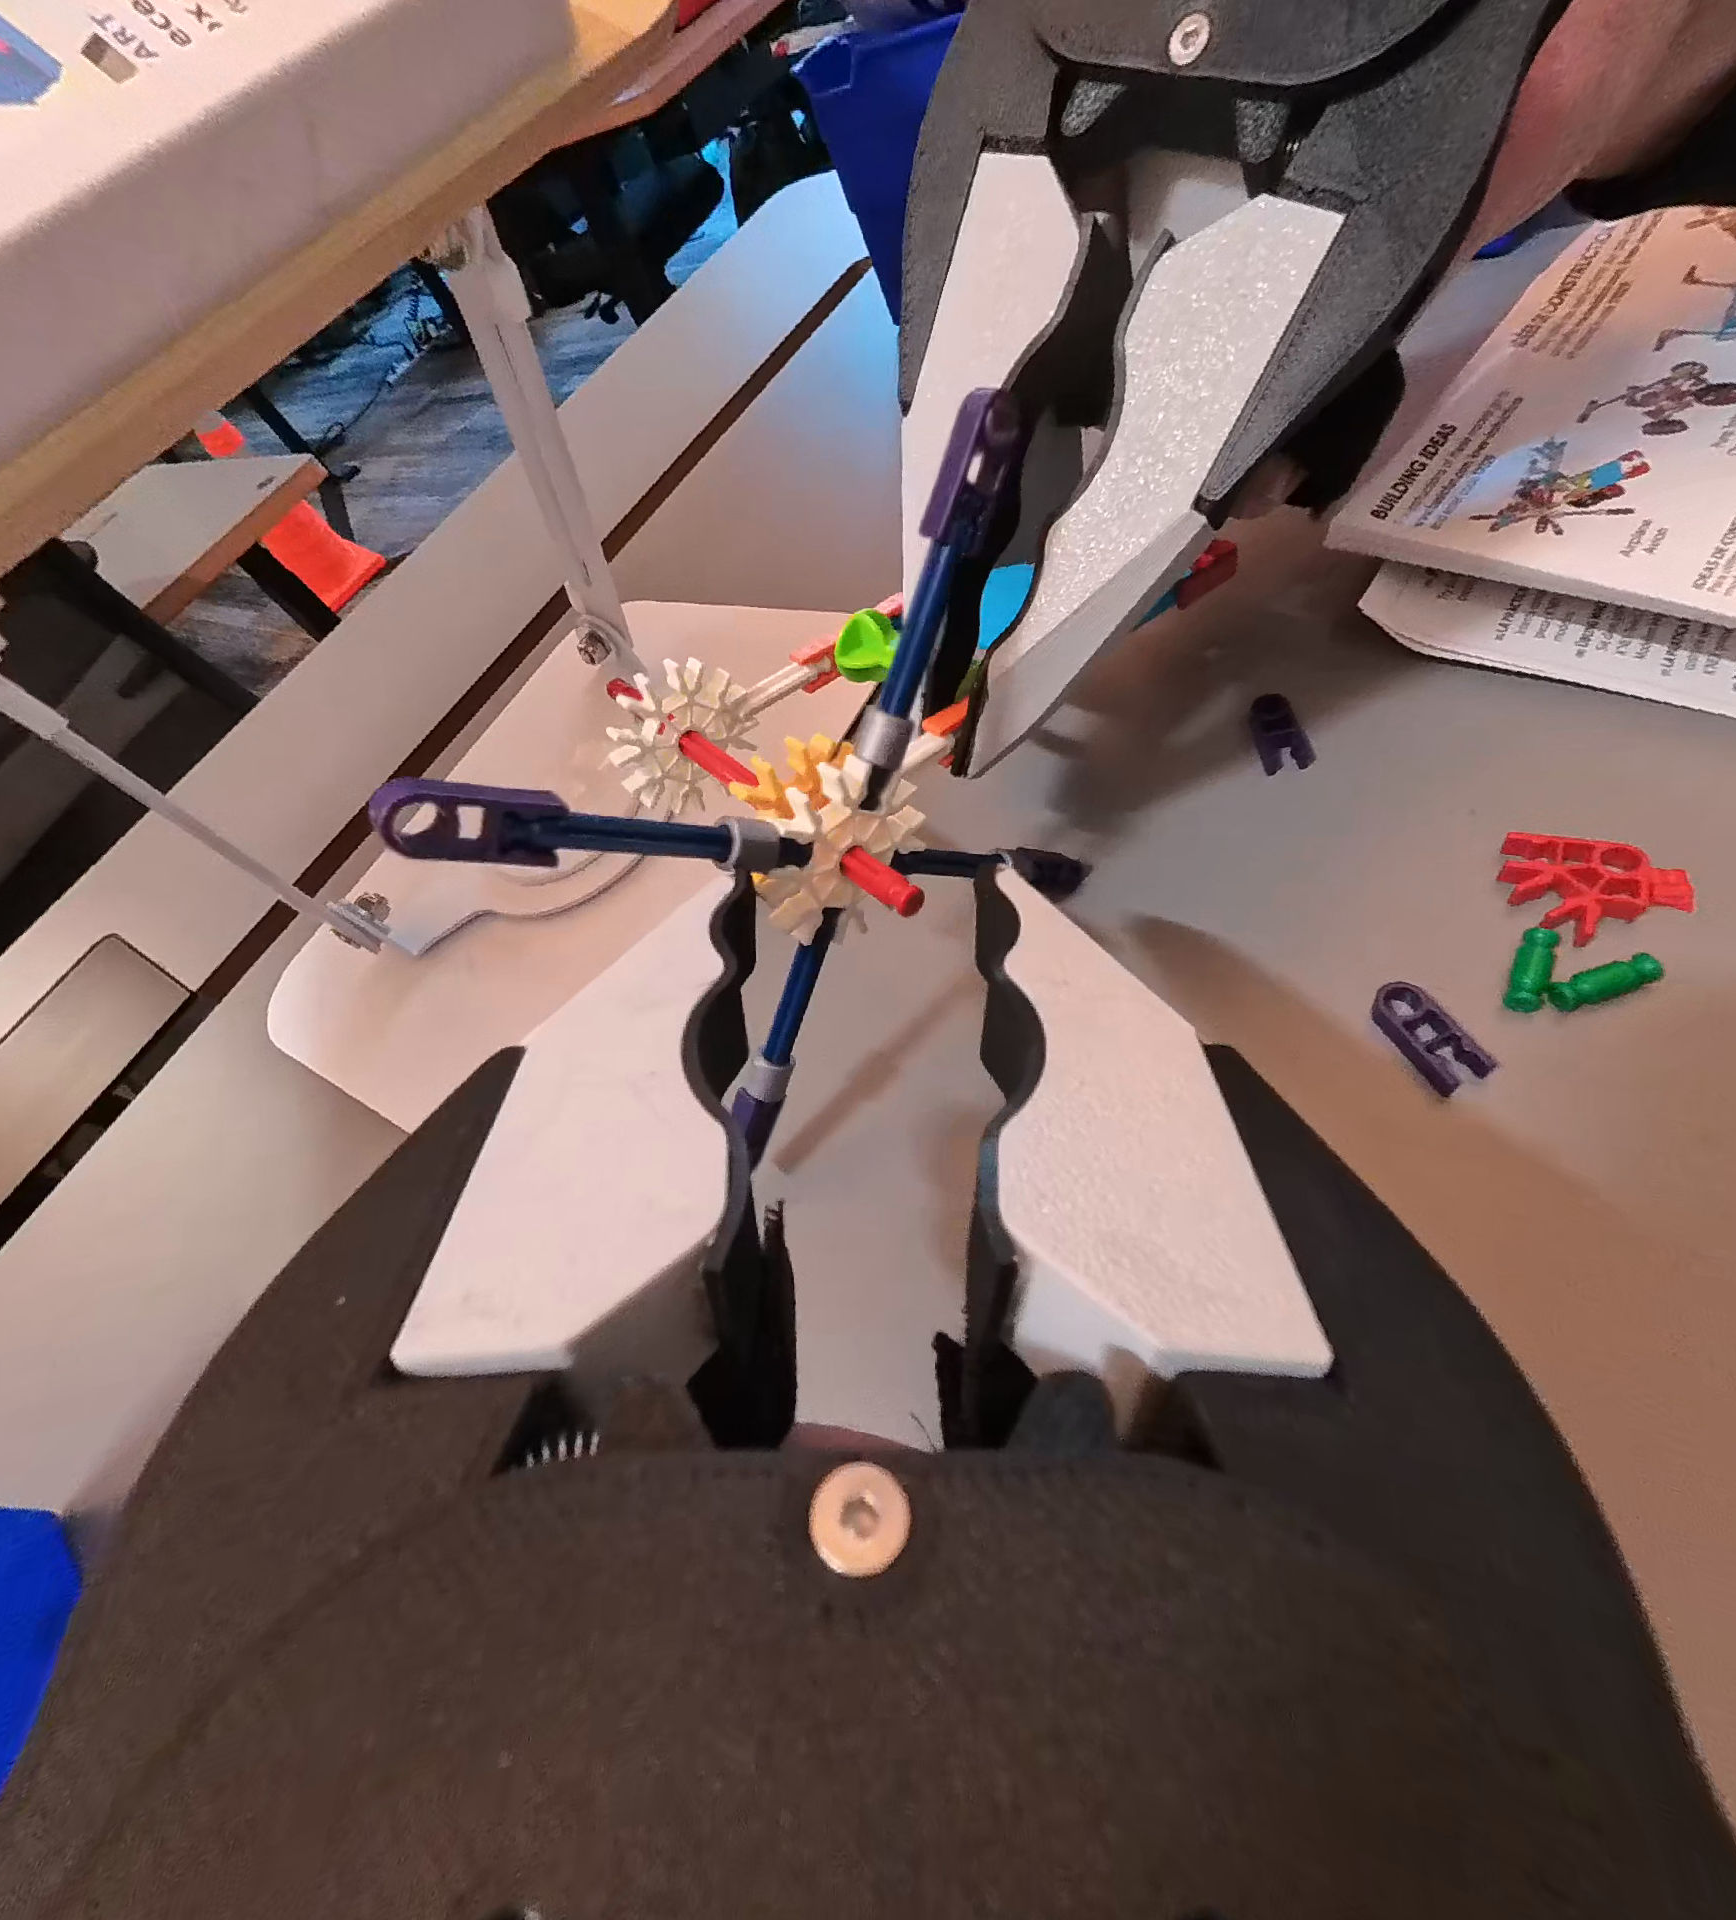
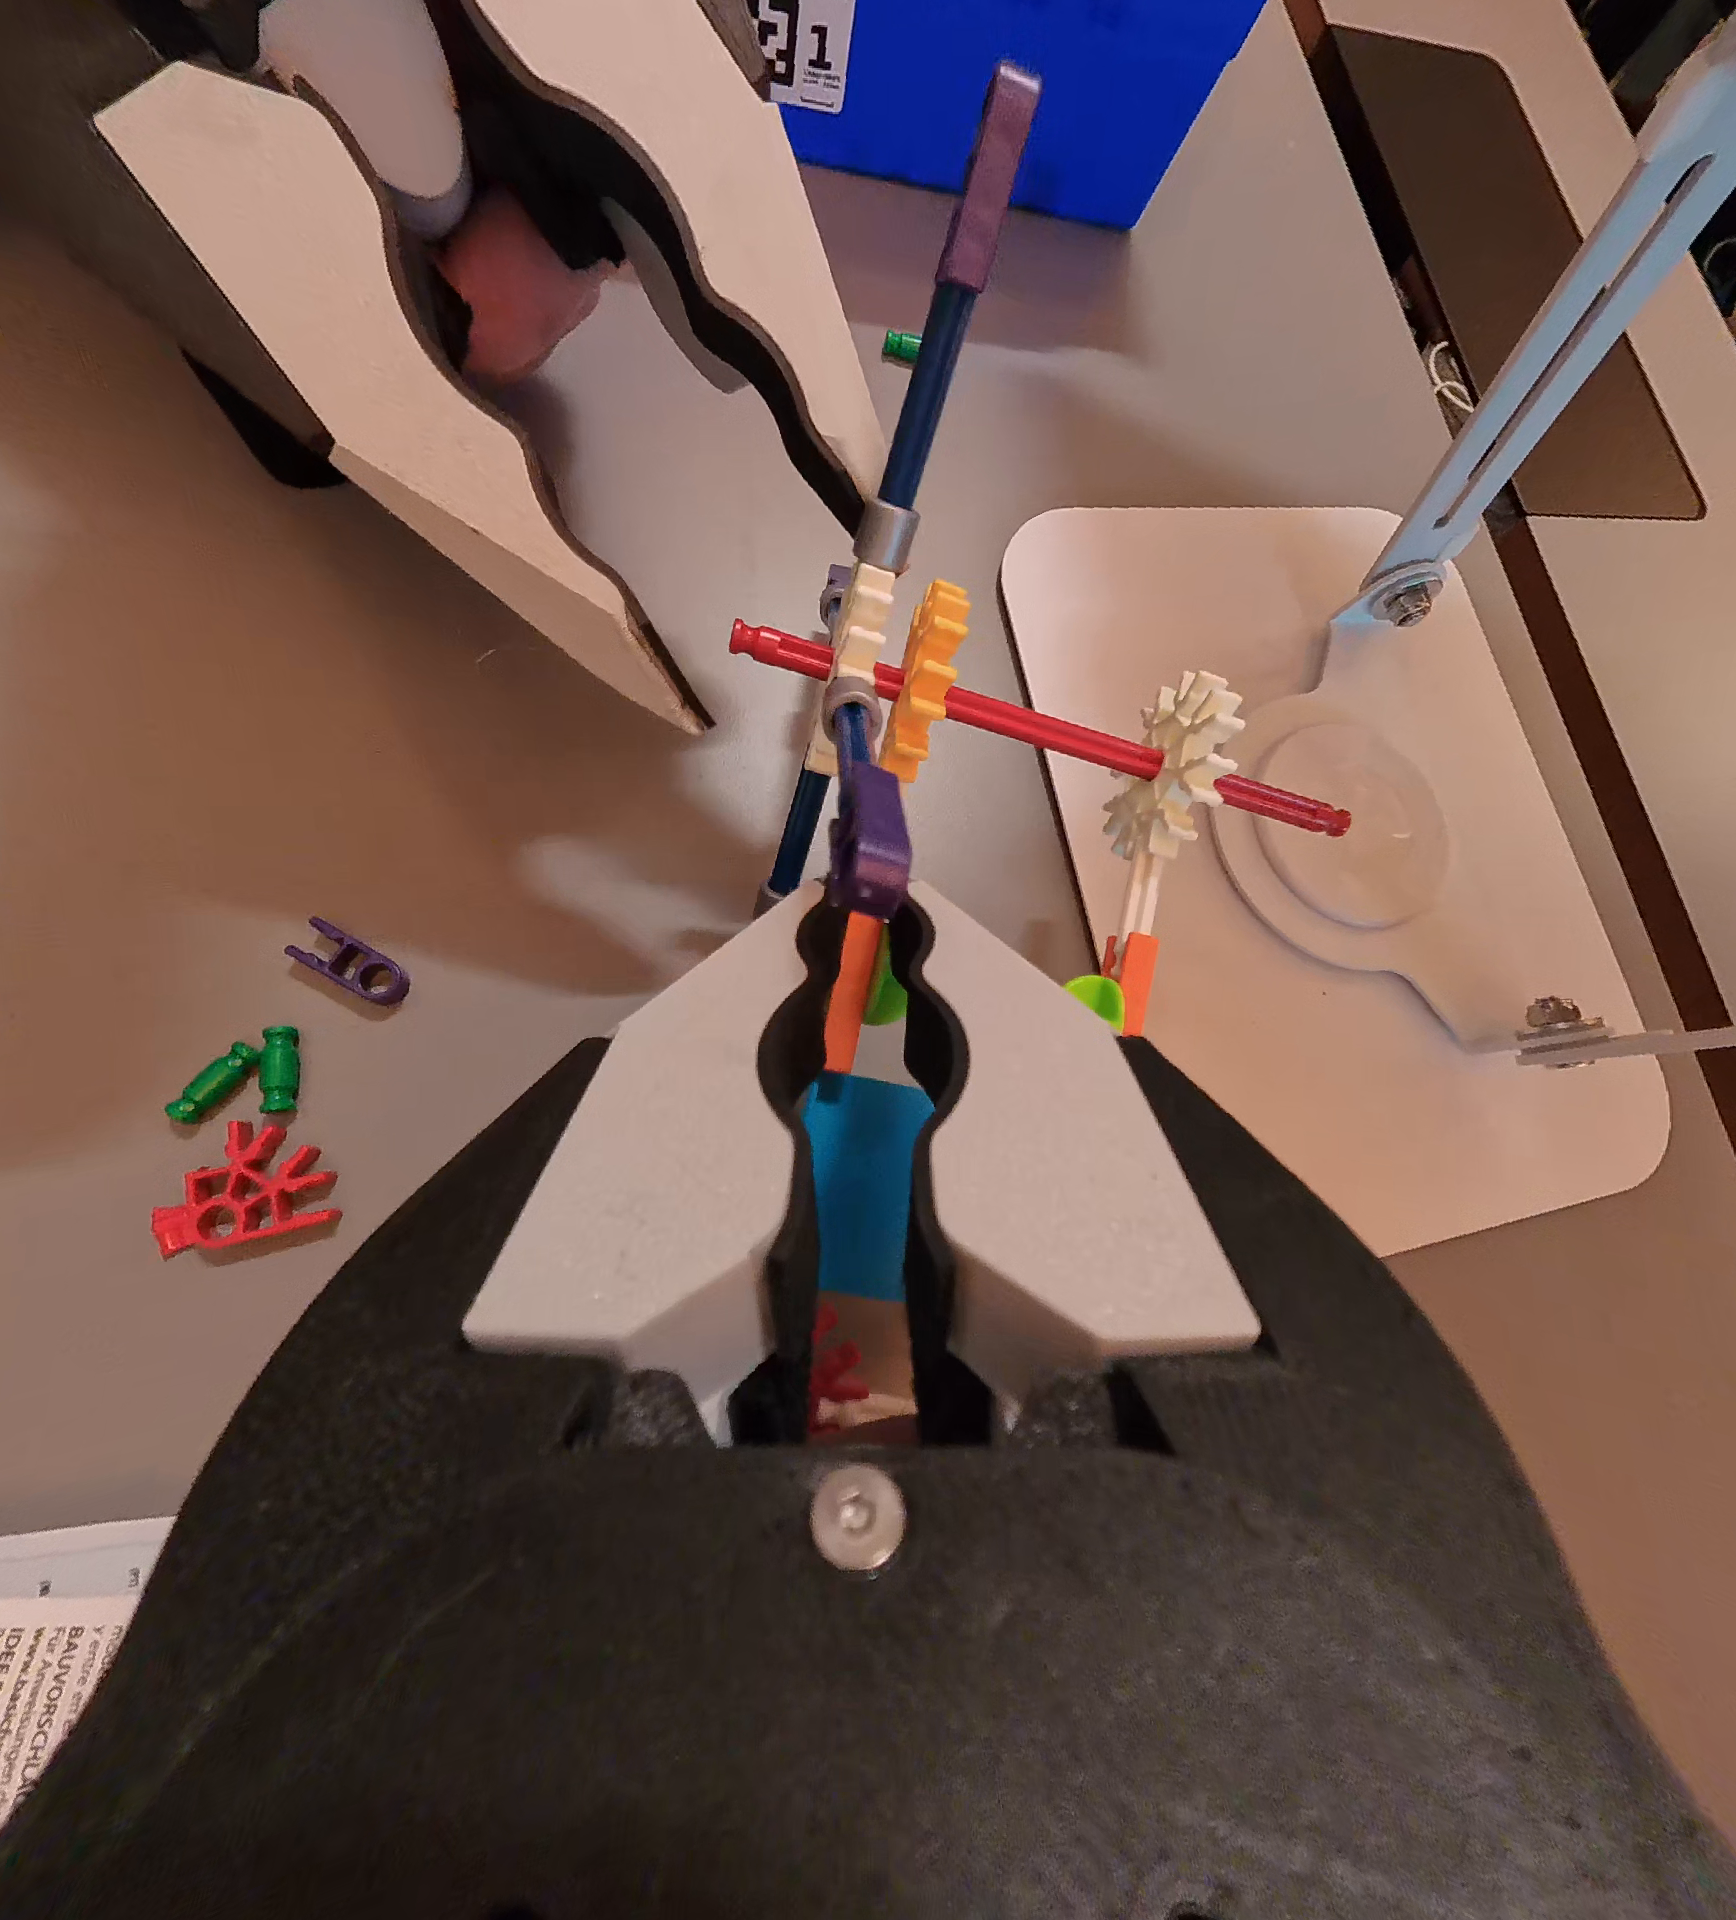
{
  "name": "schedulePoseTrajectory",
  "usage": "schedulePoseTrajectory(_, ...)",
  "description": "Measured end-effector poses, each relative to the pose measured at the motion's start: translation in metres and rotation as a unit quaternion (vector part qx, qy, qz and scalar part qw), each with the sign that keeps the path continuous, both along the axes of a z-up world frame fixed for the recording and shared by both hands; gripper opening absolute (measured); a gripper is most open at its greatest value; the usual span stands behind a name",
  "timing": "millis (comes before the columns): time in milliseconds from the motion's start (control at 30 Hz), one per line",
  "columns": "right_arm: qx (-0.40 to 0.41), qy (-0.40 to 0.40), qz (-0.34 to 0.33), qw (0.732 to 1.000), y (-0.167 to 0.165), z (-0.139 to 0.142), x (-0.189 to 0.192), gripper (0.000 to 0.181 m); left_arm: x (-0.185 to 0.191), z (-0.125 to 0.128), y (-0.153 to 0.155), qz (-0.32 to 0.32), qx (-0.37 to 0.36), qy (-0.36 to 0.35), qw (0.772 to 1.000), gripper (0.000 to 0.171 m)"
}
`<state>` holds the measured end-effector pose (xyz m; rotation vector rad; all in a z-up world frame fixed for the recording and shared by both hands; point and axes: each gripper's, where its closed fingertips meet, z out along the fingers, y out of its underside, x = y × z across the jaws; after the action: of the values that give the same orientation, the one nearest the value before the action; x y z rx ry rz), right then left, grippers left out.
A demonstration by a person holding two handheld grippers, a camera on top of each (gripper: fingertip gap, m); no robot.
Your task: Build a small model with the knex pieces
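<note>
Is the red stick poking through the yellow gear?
Yes, in the right wrist view the red stick runs straight through the middle of the yellow gear.

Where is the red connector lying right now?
The red connector lies on the table at the left of the right wrist view, just below two green rods.

The rod-and-connector model (image 2: 879, 675) stands on the table (image 2: 116, 582) between the two grippers, the left gripper (image 1: 859, 894) facing it from one side, the right gripper (image 2: 859, 925) from the other. Beside the model lies a base plate (image 2: 1155, 1143) with slotted struts (image 2: 1570, 332) bolted on it. Loose connectors (image 1: 1596, 883) and short rods (image 1: 1581, 971) lie on the table near an open instruction booklet (image 1: 1622, 436). A bin (image 2: 999, 114) stands behind the model.
</note>
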<state>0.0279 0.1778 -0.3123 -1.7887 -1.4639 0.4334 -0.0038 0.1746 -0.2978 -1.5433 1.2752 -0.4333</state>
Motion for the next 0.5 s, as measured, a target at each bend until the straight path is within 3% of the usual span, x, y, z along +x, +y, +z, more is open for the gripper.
schedulePoseTrajectory(233,0.001,-0.001,0.005,1.000,-0.0014,-0.0002,-0.0004,0.006,-0.0032,0.0037,0.0008,0.000,-0.001,-0.008,1.000,0.029)
schedulePoseTrajectory(500,0.001,-0.001,0.007,1.000,-0.0021,0.0000,-0.0007,0.006,-0.0039,0.0043,0.0007,-0.002,0.000,-0.010,1.000,0.028)
